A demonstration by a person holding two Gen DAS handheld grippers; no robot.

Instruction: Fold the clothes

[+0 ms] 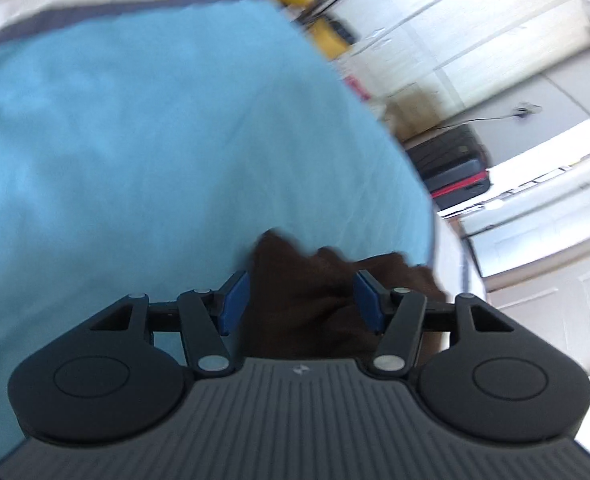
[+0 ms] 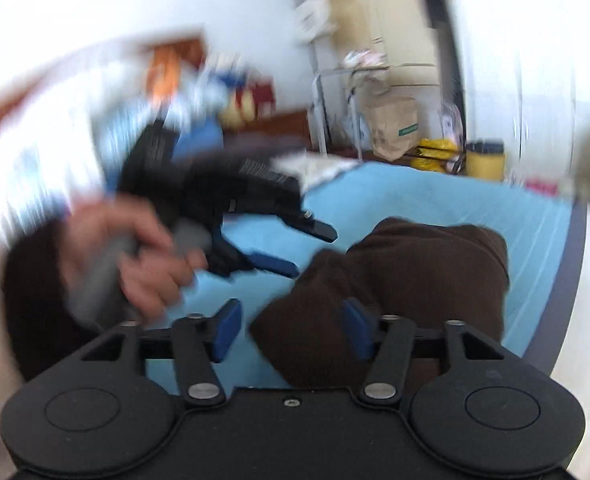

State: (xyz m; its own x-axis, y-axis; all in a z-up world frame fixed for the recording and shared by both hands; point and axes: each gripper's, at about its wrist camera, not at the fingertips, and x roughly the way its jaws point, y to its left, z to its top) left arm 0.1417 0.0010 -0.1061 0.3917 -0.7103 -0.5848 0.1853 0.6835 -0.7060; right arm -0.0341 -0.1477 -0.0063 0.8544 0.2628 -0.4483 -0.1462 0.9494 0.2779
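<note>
A dark brown garment (image 2: 407,280) lies bunched and folded on a light blue bed cover (image 2: 495,208). My right gripper (image 2: 291,328) is open, its blue pads apart, with the garment's near edge between them. My left gripper (image 1: 301,300) is open, with brown cloth (image 1: 315,300) lying between its blue pads. The left gripper also shows in the right wrist view (image 2: 307,248), held by a hand (image 2: 143,256) to the left of the garment, jaws apart. Both views are blurred by motion.
The blue cover (image 1: 135,140) has a dark border (image 1: 95,12). A black and red suitcase (image 1: 451,168) stands beside the bed. A paper bag (image 2: 391,124), a yellow container (image 2: 485,158) and a metal rack (image 2: 323,92) stand beyond the bed.
</note>
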